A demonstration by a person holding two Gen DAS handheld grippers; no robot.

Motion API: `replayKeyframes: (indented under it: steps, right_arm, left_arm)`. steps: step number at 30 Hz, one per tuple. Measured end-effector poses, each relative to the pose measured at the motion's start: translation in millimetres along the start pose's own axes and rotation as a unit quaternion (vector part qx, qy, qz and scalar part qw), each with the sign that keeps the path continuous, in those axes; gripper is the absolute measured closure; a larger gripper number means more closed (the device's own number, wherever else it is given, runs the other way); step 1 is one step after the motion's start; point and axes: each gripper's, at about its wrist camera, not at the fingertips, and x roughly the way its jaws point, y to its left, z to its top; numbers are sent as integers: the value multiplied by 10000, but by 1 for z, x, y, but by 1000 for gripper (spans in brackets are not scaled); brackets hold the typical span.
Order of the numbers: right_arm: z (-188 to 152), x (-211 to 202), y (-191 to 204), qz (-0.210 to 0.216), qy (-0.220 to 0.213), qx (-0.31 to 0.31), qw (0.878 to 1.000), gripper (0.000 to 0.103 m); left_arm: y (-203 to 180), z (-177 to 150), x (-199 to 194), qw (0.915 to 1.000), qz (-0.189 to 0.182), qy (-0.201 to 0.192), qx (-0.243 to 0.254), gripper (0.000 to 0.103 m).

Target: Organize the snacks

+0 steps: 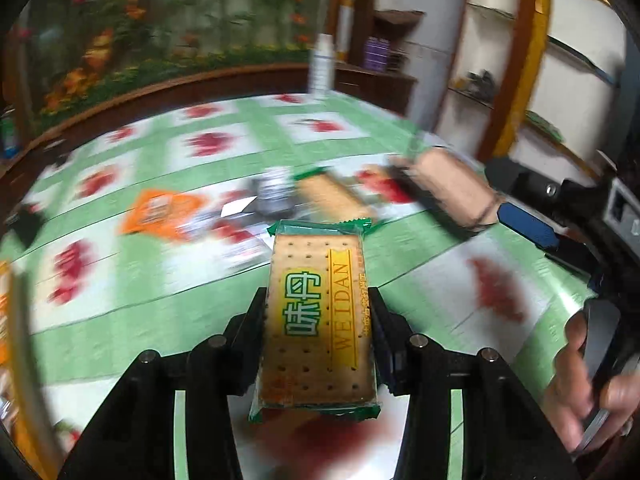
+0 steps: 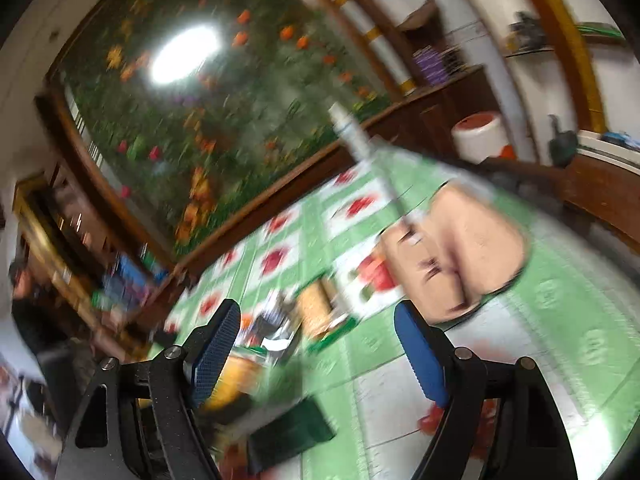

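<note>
Left wrist: left tool [image 1: 318,312] clenched on 1 cracker pack [image 1: 316,320]; right tool [image 2: 316,354] released, empty.

A large flower mural [image 1: 160,20] in a brown wooden frame covered the back wall; a bright light spot [image 2: 185,54] reflected on it; dark wooden shelves [image 1: 384,40] stood beside white walls; the tablecloth [image 1: 248,128] was green with red prints.

A green-edged cracker packet [image 1: 318,316] sits lengthwise between the fingers of the left gripper [image 1: 318,320], above the checked-cloth desk [image 1: 160,280]. Beyond it lie a second cracker packet [image 1: 328,196], with an orange snack pouch [image 1: 160,212] to its left. A white bottle [image 1: 321,68] stands at the desk's far edge.
</note>
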Motion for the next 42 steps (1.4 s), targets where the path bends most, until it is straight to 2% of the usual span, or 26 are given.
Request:
replayKeyframes:
  steps: [3, 5, 6, 9, 13, 16, 21, 25, 26, 28, 29, 30, 31, 34, 35, 39, 41, 42]
  right_arm:
    - [-14, 31, 15, 426, 916, -273, 9945, 20]
    - [-25, 50, 21, 735, 1526, -274, 9852, 20]
    - [-29, 55, 24, 767, 1698, -329, 9819, 19]
    - [-32, 54, 30, 669, 1743, -553, 9809, 19]
    - [-46, 46, 20, 843, 2499, -144, 9645, 19]
    - [-65, 46, 16, 584, 2934, -63, 9542, 19]
    - [-65, 62, 33, 325, 2983, -317, 9534, 19]
    - [-65, 100, 69, -323, 2976, -1072, 9481, 19]
    - [-64, 111, 79, -539, 2941, -1388, 9441, 20]
    - [-68, 135, 98, -845, 2849, -2115, 9311, 29]
    - [-70, 145, 105, -980, 2791, -2445, 9234, 39]
    - [-71, 152, 111, -1112, 2752, -2727, 9152, 41]
    - [-69, 156, 113, -1097, 2765, -2784, 9132, 42]
    - [-62, 148, 104, -475, 2905, -2531, 9216, 43]
    - [-62, 144, 102, -417, 2908, -2537, 9216, 43]
    - [-75, 122, 96, -455, 2697, -2962, 9151, 44]
    - [-87, 115, 102, -580, 2452, -3361, 9075, 56]
    - [-89, 117, 106, -539, 2433, -3385, 9074, 56]
  left_arm:
    - [38, -25, -13, 9984, 459, -26, -340, 58]
    - [57, -33, -14, 9969, 574, 3, -541, 58]
    - [67, -37, -13, 9959, 612, 20, -665, 58]
    - [82, -41, -12, 9942, 628, -25, -871, 58]
    - [89, -42, -12, 9934, 597, -91, -971, 58]
    - [88, -40, -12, 9934, 595, -149, -974, 58]
    - [94, -41, -16, 9916, 663, -259, -1079, 58]
    - [102, -43, -17, 9893, 740, -263, -1226, 58]
    - [103, -43, -17, 9890, 759, -263, -1241, 58]
    - [104, -43, -16, 9886, 796, -247, -1252, 58]
    - [105, -43, -16, 9884, 811, -245, -1260, 58]
    - [105, -44, -16, 9885, 816, -242, -1249, 58]
    - [104, -44, -16, 9888, 824, -230, -1226, 58]
    - [102, -43, -14, 9897, 802, -200, -1169, 58]
    - [100, -43, -12, 9903, 781, -168, -1134, 58]
    - [95, -41, -7, 9920, 707, -78, -1042, 58]
    - [95, -42, -6, 9919, 708, -54, -1057, 58]
    - [97, -42, -6, 9913, 715, -55, -1105, 58]
